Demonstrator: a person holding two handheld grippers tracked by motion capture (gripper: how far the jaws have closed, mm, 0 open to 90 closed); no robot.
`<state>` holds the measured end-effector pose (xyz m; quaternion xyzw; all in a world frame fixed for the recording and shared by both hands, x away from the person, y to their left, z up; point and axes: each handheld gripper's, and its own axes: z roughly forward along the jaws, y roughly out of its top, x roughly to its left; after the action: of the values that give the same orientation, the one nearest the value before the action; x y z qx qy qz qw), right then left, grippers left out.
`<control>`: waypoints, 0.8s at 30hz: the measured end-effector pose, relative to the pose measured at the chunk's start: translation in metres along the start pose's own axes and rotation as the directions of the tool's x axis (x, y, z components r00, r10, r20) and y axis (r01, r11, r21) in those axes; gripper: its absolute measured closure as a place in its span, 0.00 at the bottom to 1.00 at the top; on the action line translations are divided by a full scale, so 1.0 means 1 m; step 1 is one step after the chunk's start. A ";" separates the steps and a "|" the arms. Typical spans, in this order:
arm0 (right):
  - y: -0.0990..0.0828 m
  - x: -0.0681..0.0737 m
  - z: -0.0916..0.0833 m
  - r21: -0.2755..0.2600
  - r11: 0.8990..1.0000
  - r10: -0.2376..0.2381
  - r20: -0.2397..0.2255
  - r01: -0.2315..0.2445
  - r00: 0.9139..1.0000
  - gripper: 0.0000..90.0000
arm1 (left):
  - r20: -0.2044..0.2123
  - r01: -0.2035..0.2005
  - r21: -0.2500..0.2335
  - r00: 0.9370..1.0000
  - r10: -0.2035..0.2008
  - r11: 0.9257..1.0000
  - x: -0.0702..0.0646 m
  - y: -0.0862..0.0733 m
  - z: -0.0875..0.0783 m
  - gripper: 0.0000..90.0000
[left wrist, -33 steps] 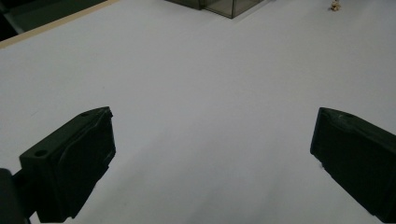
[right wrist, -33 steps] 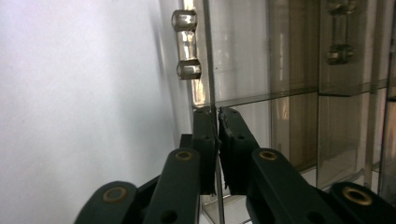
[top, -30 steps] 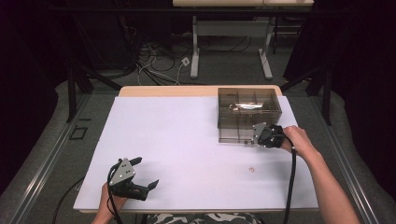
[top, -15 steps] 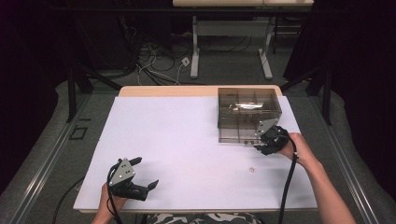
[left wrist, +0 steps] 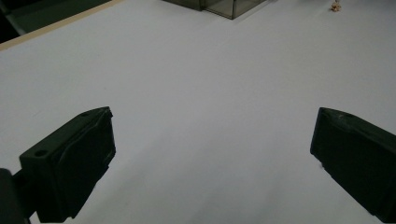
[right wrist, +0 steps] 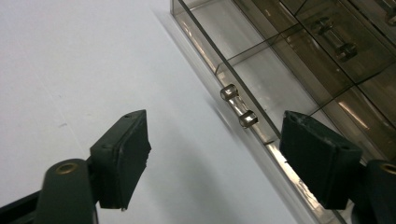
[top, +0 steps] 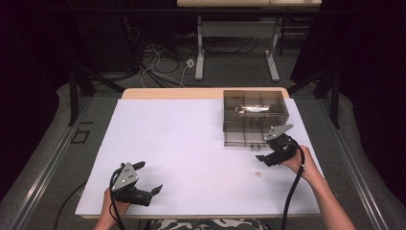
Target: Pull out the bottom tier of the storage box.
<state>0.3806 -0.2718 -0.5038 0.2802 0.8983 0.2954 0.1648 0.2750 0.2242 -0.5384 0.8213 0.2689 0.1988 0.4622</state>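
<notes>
While our right gripper (right wrist: 212,154) hangs with its jaws spread wide, we look straight down on the small clear glass tube with two metal end caps (right wrist: 238,112), something like a cartridge fuse. It lies on the white table sheet (top: 191,139), touching or just beside the front wall of the smoky clear plastic compartment box (top: 255,110), outside the compartments. From the high view we find it as a tiny speck at the foot of the box (top: 258,145).

We judge it light, stiff and breakable: glass in the middle, slick metal at both ends, round enough to roll away. The best hold looks like a gentle squeeze across the glass barrel between the caps, though the box wall crowds one side, so one pad has little room to slip in there. Drawing it clear of the wall first may be needed.

Down at the near left corner, our left gripper (top: 147,179) sits released too, jaws well apart over bare sheet, holding nothing.

A second, similar tube (right wrist: 332,38) lies inside one compartment, dim behind tinted plastic. We cannot read the tiny pale object (top: 258,174) on the sheet near our right hand (top: 301,160); it is too small. The box's far cells are cut off in the right gripper view.
</notes>
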 end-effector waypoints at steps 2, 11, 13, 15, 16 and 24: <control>-0.002 0.002 0.000 -0.021 1.000 0.023 -0.002 -0.023 1.000 0.23 | 0.002 0.005 0.000 1.000 -0.005 1.000 0.000 0.000 0.000 0.00; -0.010 0.013 -0.001 -0.064 0.994 0.088 0.001 -0.088 0.996 0.18 | -0.006 -0.003 -0.002 1.000 0.003 1.000 0.000 0.000 -0.002 0.00; -0.013 0.015 -0.002 -0.101 0.989 0.109 -0.008 -0.109 0.994 0.17 | -0.005 -0.005 0.000 1.000 0.005 1.000 0.000 0.000 -0.002 0.00; -0.014 0.017 -0.004 -0.096 0.989 0.116 -0.002 -0.116 0.993 0.17 | -0.006 -0.001 -0.002 1.000 0.001 1.000 -0.001 0.000 -0.002 0.00; -0.016 0.019 -0.004 -0.112 0.985 0.130 -0.001 -0.129 0.992 0.16 | -0.006 0.000 -0.005 1.000 0.000 1.000 -0.001 0.000 -0.001 0.00; -0.025 0.028 -0.013 -0.159 0.975 0.161 0.014 -0.157 0.987 0.12 | -0.001 -0.006 -0.005 1.000 0.006 1.000 -0.001 0.001 0.001 0.00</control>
<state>0.3423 -0.2773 -0.5130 0.3411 0.8447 0.3739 0.1743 0.2751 0.2222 -0.5380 0.8209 0.2659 0.2013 0.4636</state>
